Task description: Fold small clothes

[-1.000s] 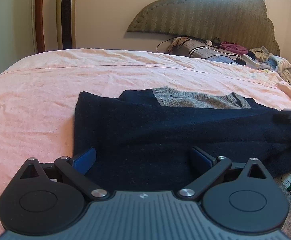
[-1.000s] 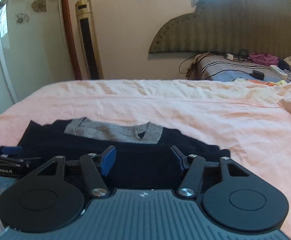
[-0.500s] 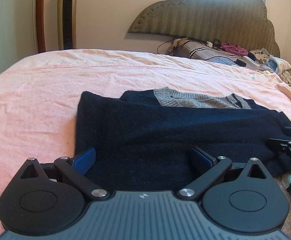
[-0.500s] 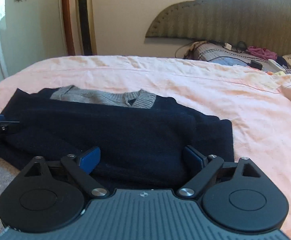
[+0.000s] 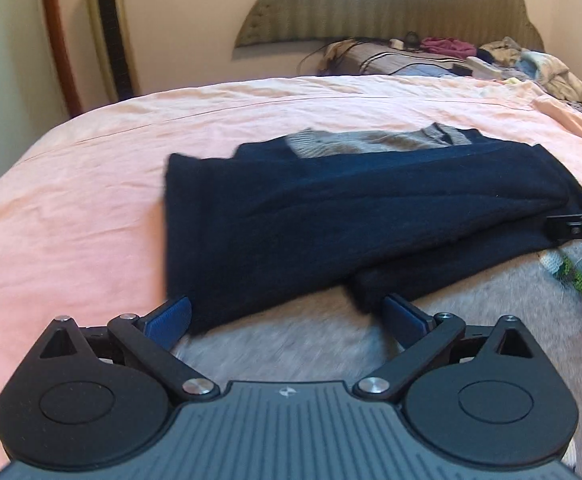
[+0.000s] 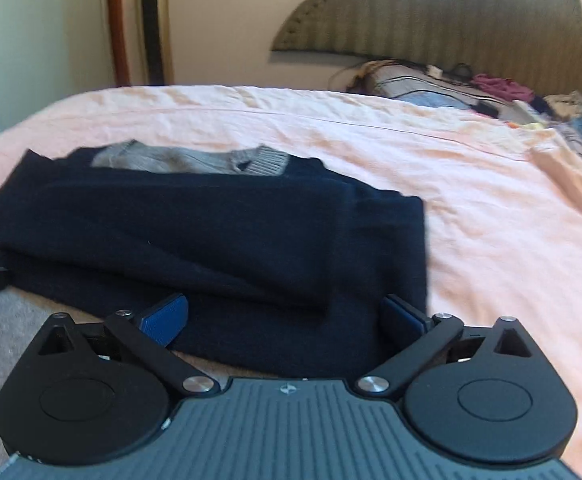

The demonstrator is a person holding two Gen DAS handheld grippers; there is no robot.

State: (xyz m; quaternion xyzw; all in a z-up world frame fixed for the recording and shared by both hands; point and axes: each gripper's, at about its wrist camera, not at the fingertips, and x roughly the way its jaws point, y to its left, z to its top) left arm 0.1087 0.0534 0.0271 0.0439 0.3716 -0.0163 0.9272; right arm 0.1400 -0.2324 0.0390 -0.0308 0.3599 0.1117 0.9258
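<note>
Dark navy sweater [image 5: 331,216] with grey collar, folded, mid-frame on pink bedsheet [image 5: 91,184], left gripper [image 5: 287,316] spread wide and empty at lower centre, right gripper [image 6: 285,316] opening, pads off the cloth, headboard [image 6: 471,20] upper right

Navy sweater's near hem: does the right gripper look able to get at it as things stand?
Probably yes. The right gripper sits just short of the navy sweater with its jaws opening; the hem lies between its pads, unpinched, and nothing covers it.
</note>
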